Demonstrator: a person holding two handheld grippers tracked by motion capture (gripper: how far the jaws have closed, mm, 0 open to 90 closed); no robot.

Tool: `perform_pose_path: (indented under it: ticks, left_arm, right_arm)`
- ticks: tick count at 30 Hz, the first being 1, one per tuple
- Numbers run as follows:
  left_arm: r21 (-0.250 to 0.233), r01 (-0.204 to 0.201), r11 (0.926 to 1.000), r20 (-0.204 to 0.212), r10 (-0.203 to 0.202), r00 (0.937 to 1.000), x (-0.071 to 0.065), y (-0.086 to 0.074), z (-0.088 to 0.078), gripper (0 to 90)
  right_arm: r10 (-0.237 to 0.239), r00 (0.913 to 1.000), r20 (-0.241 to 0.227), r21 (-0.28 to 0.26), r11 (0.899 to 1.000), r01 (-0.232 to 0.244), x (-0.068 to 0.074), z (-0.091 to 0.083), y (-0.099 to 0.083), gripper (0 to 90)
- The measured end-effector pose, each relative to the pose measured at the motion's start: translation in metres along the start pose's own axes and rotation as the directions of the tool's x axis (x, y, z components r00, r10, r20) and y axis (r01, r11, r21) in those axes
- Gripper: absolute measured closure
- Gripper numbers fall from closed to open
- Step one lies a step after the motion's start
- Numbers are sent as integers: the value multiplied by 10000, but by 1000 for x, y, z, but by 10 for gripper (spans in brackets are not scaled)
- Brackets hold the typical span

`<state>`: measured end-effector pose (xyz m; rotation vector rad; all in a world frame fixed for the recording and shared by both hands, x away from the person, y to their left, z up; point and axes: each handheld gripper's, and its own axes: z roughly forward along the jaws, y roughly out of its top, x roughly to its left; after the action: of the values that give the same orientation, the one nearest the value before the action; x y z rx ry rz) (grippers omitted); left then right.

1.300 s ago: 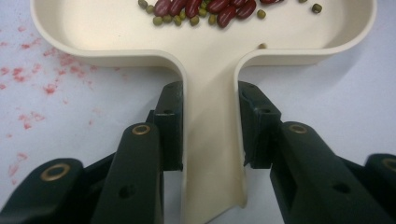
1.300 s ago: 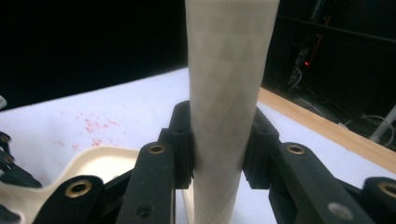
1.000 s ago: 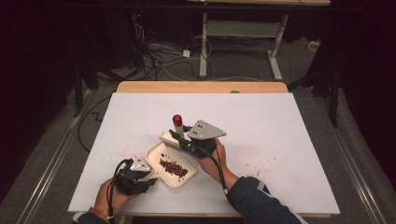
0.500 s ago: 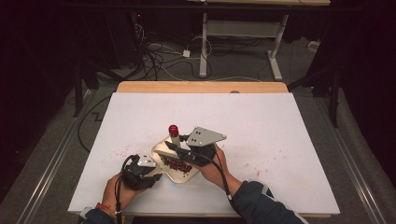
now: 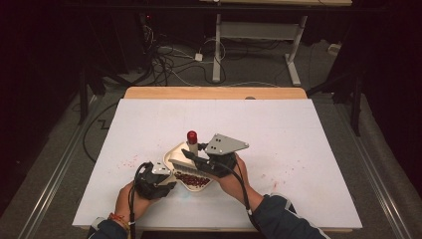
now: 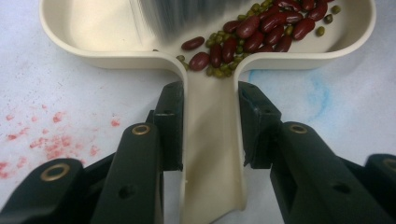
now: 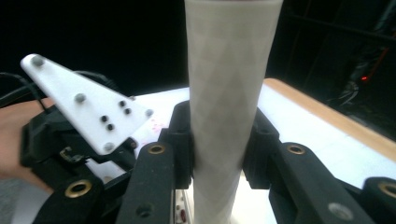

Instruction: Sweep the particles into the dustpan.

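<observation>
Left gripper (image 6: 210, 135): jaws pinch the handle of the cream plastic dustpan (image 6: 212, 154), low centre of the high view. Right gripper (image 7: 217, 135): jaws clamp the pale brush handle with red cap (image 7: 231, 93); bristles sit inside the pan. Red and green beans (image 6: 254, 35): gathered in the pan. Remaining, by judgement: none loose visible on the white tabletop (image 5: 308, 129); emptying not yet done.

Cream dustpan (image 6: 107, 28) flat on the table (image 5: 308, 139), red and green beans (image 6: 261, 32) inside, brush (image 5: 191, 162) bristles in pan.
</observation>
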<state>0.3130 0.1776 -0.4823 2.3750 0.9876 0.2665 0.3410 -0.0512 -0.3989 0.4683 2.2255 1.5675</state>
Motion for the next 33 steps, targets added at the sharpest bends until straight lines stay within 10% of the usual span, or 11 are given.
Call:
perform_pose_path:
  ticks: [8, 33]
  left_arm:
    - [-78, 121, 9999, -103, -121, 9999, -1, 1, 1, 634]
    - [-614, 958, 9935, -668, -999, 9928, -2, 28, 20, 635]
  right_arm:
    - [-253, 9892, 1442, 66, 9997, 246, -24, -3, 5, 698]
    - [516, 9945, 908, 479, 9973, -561, -15, -11, -6, 699]
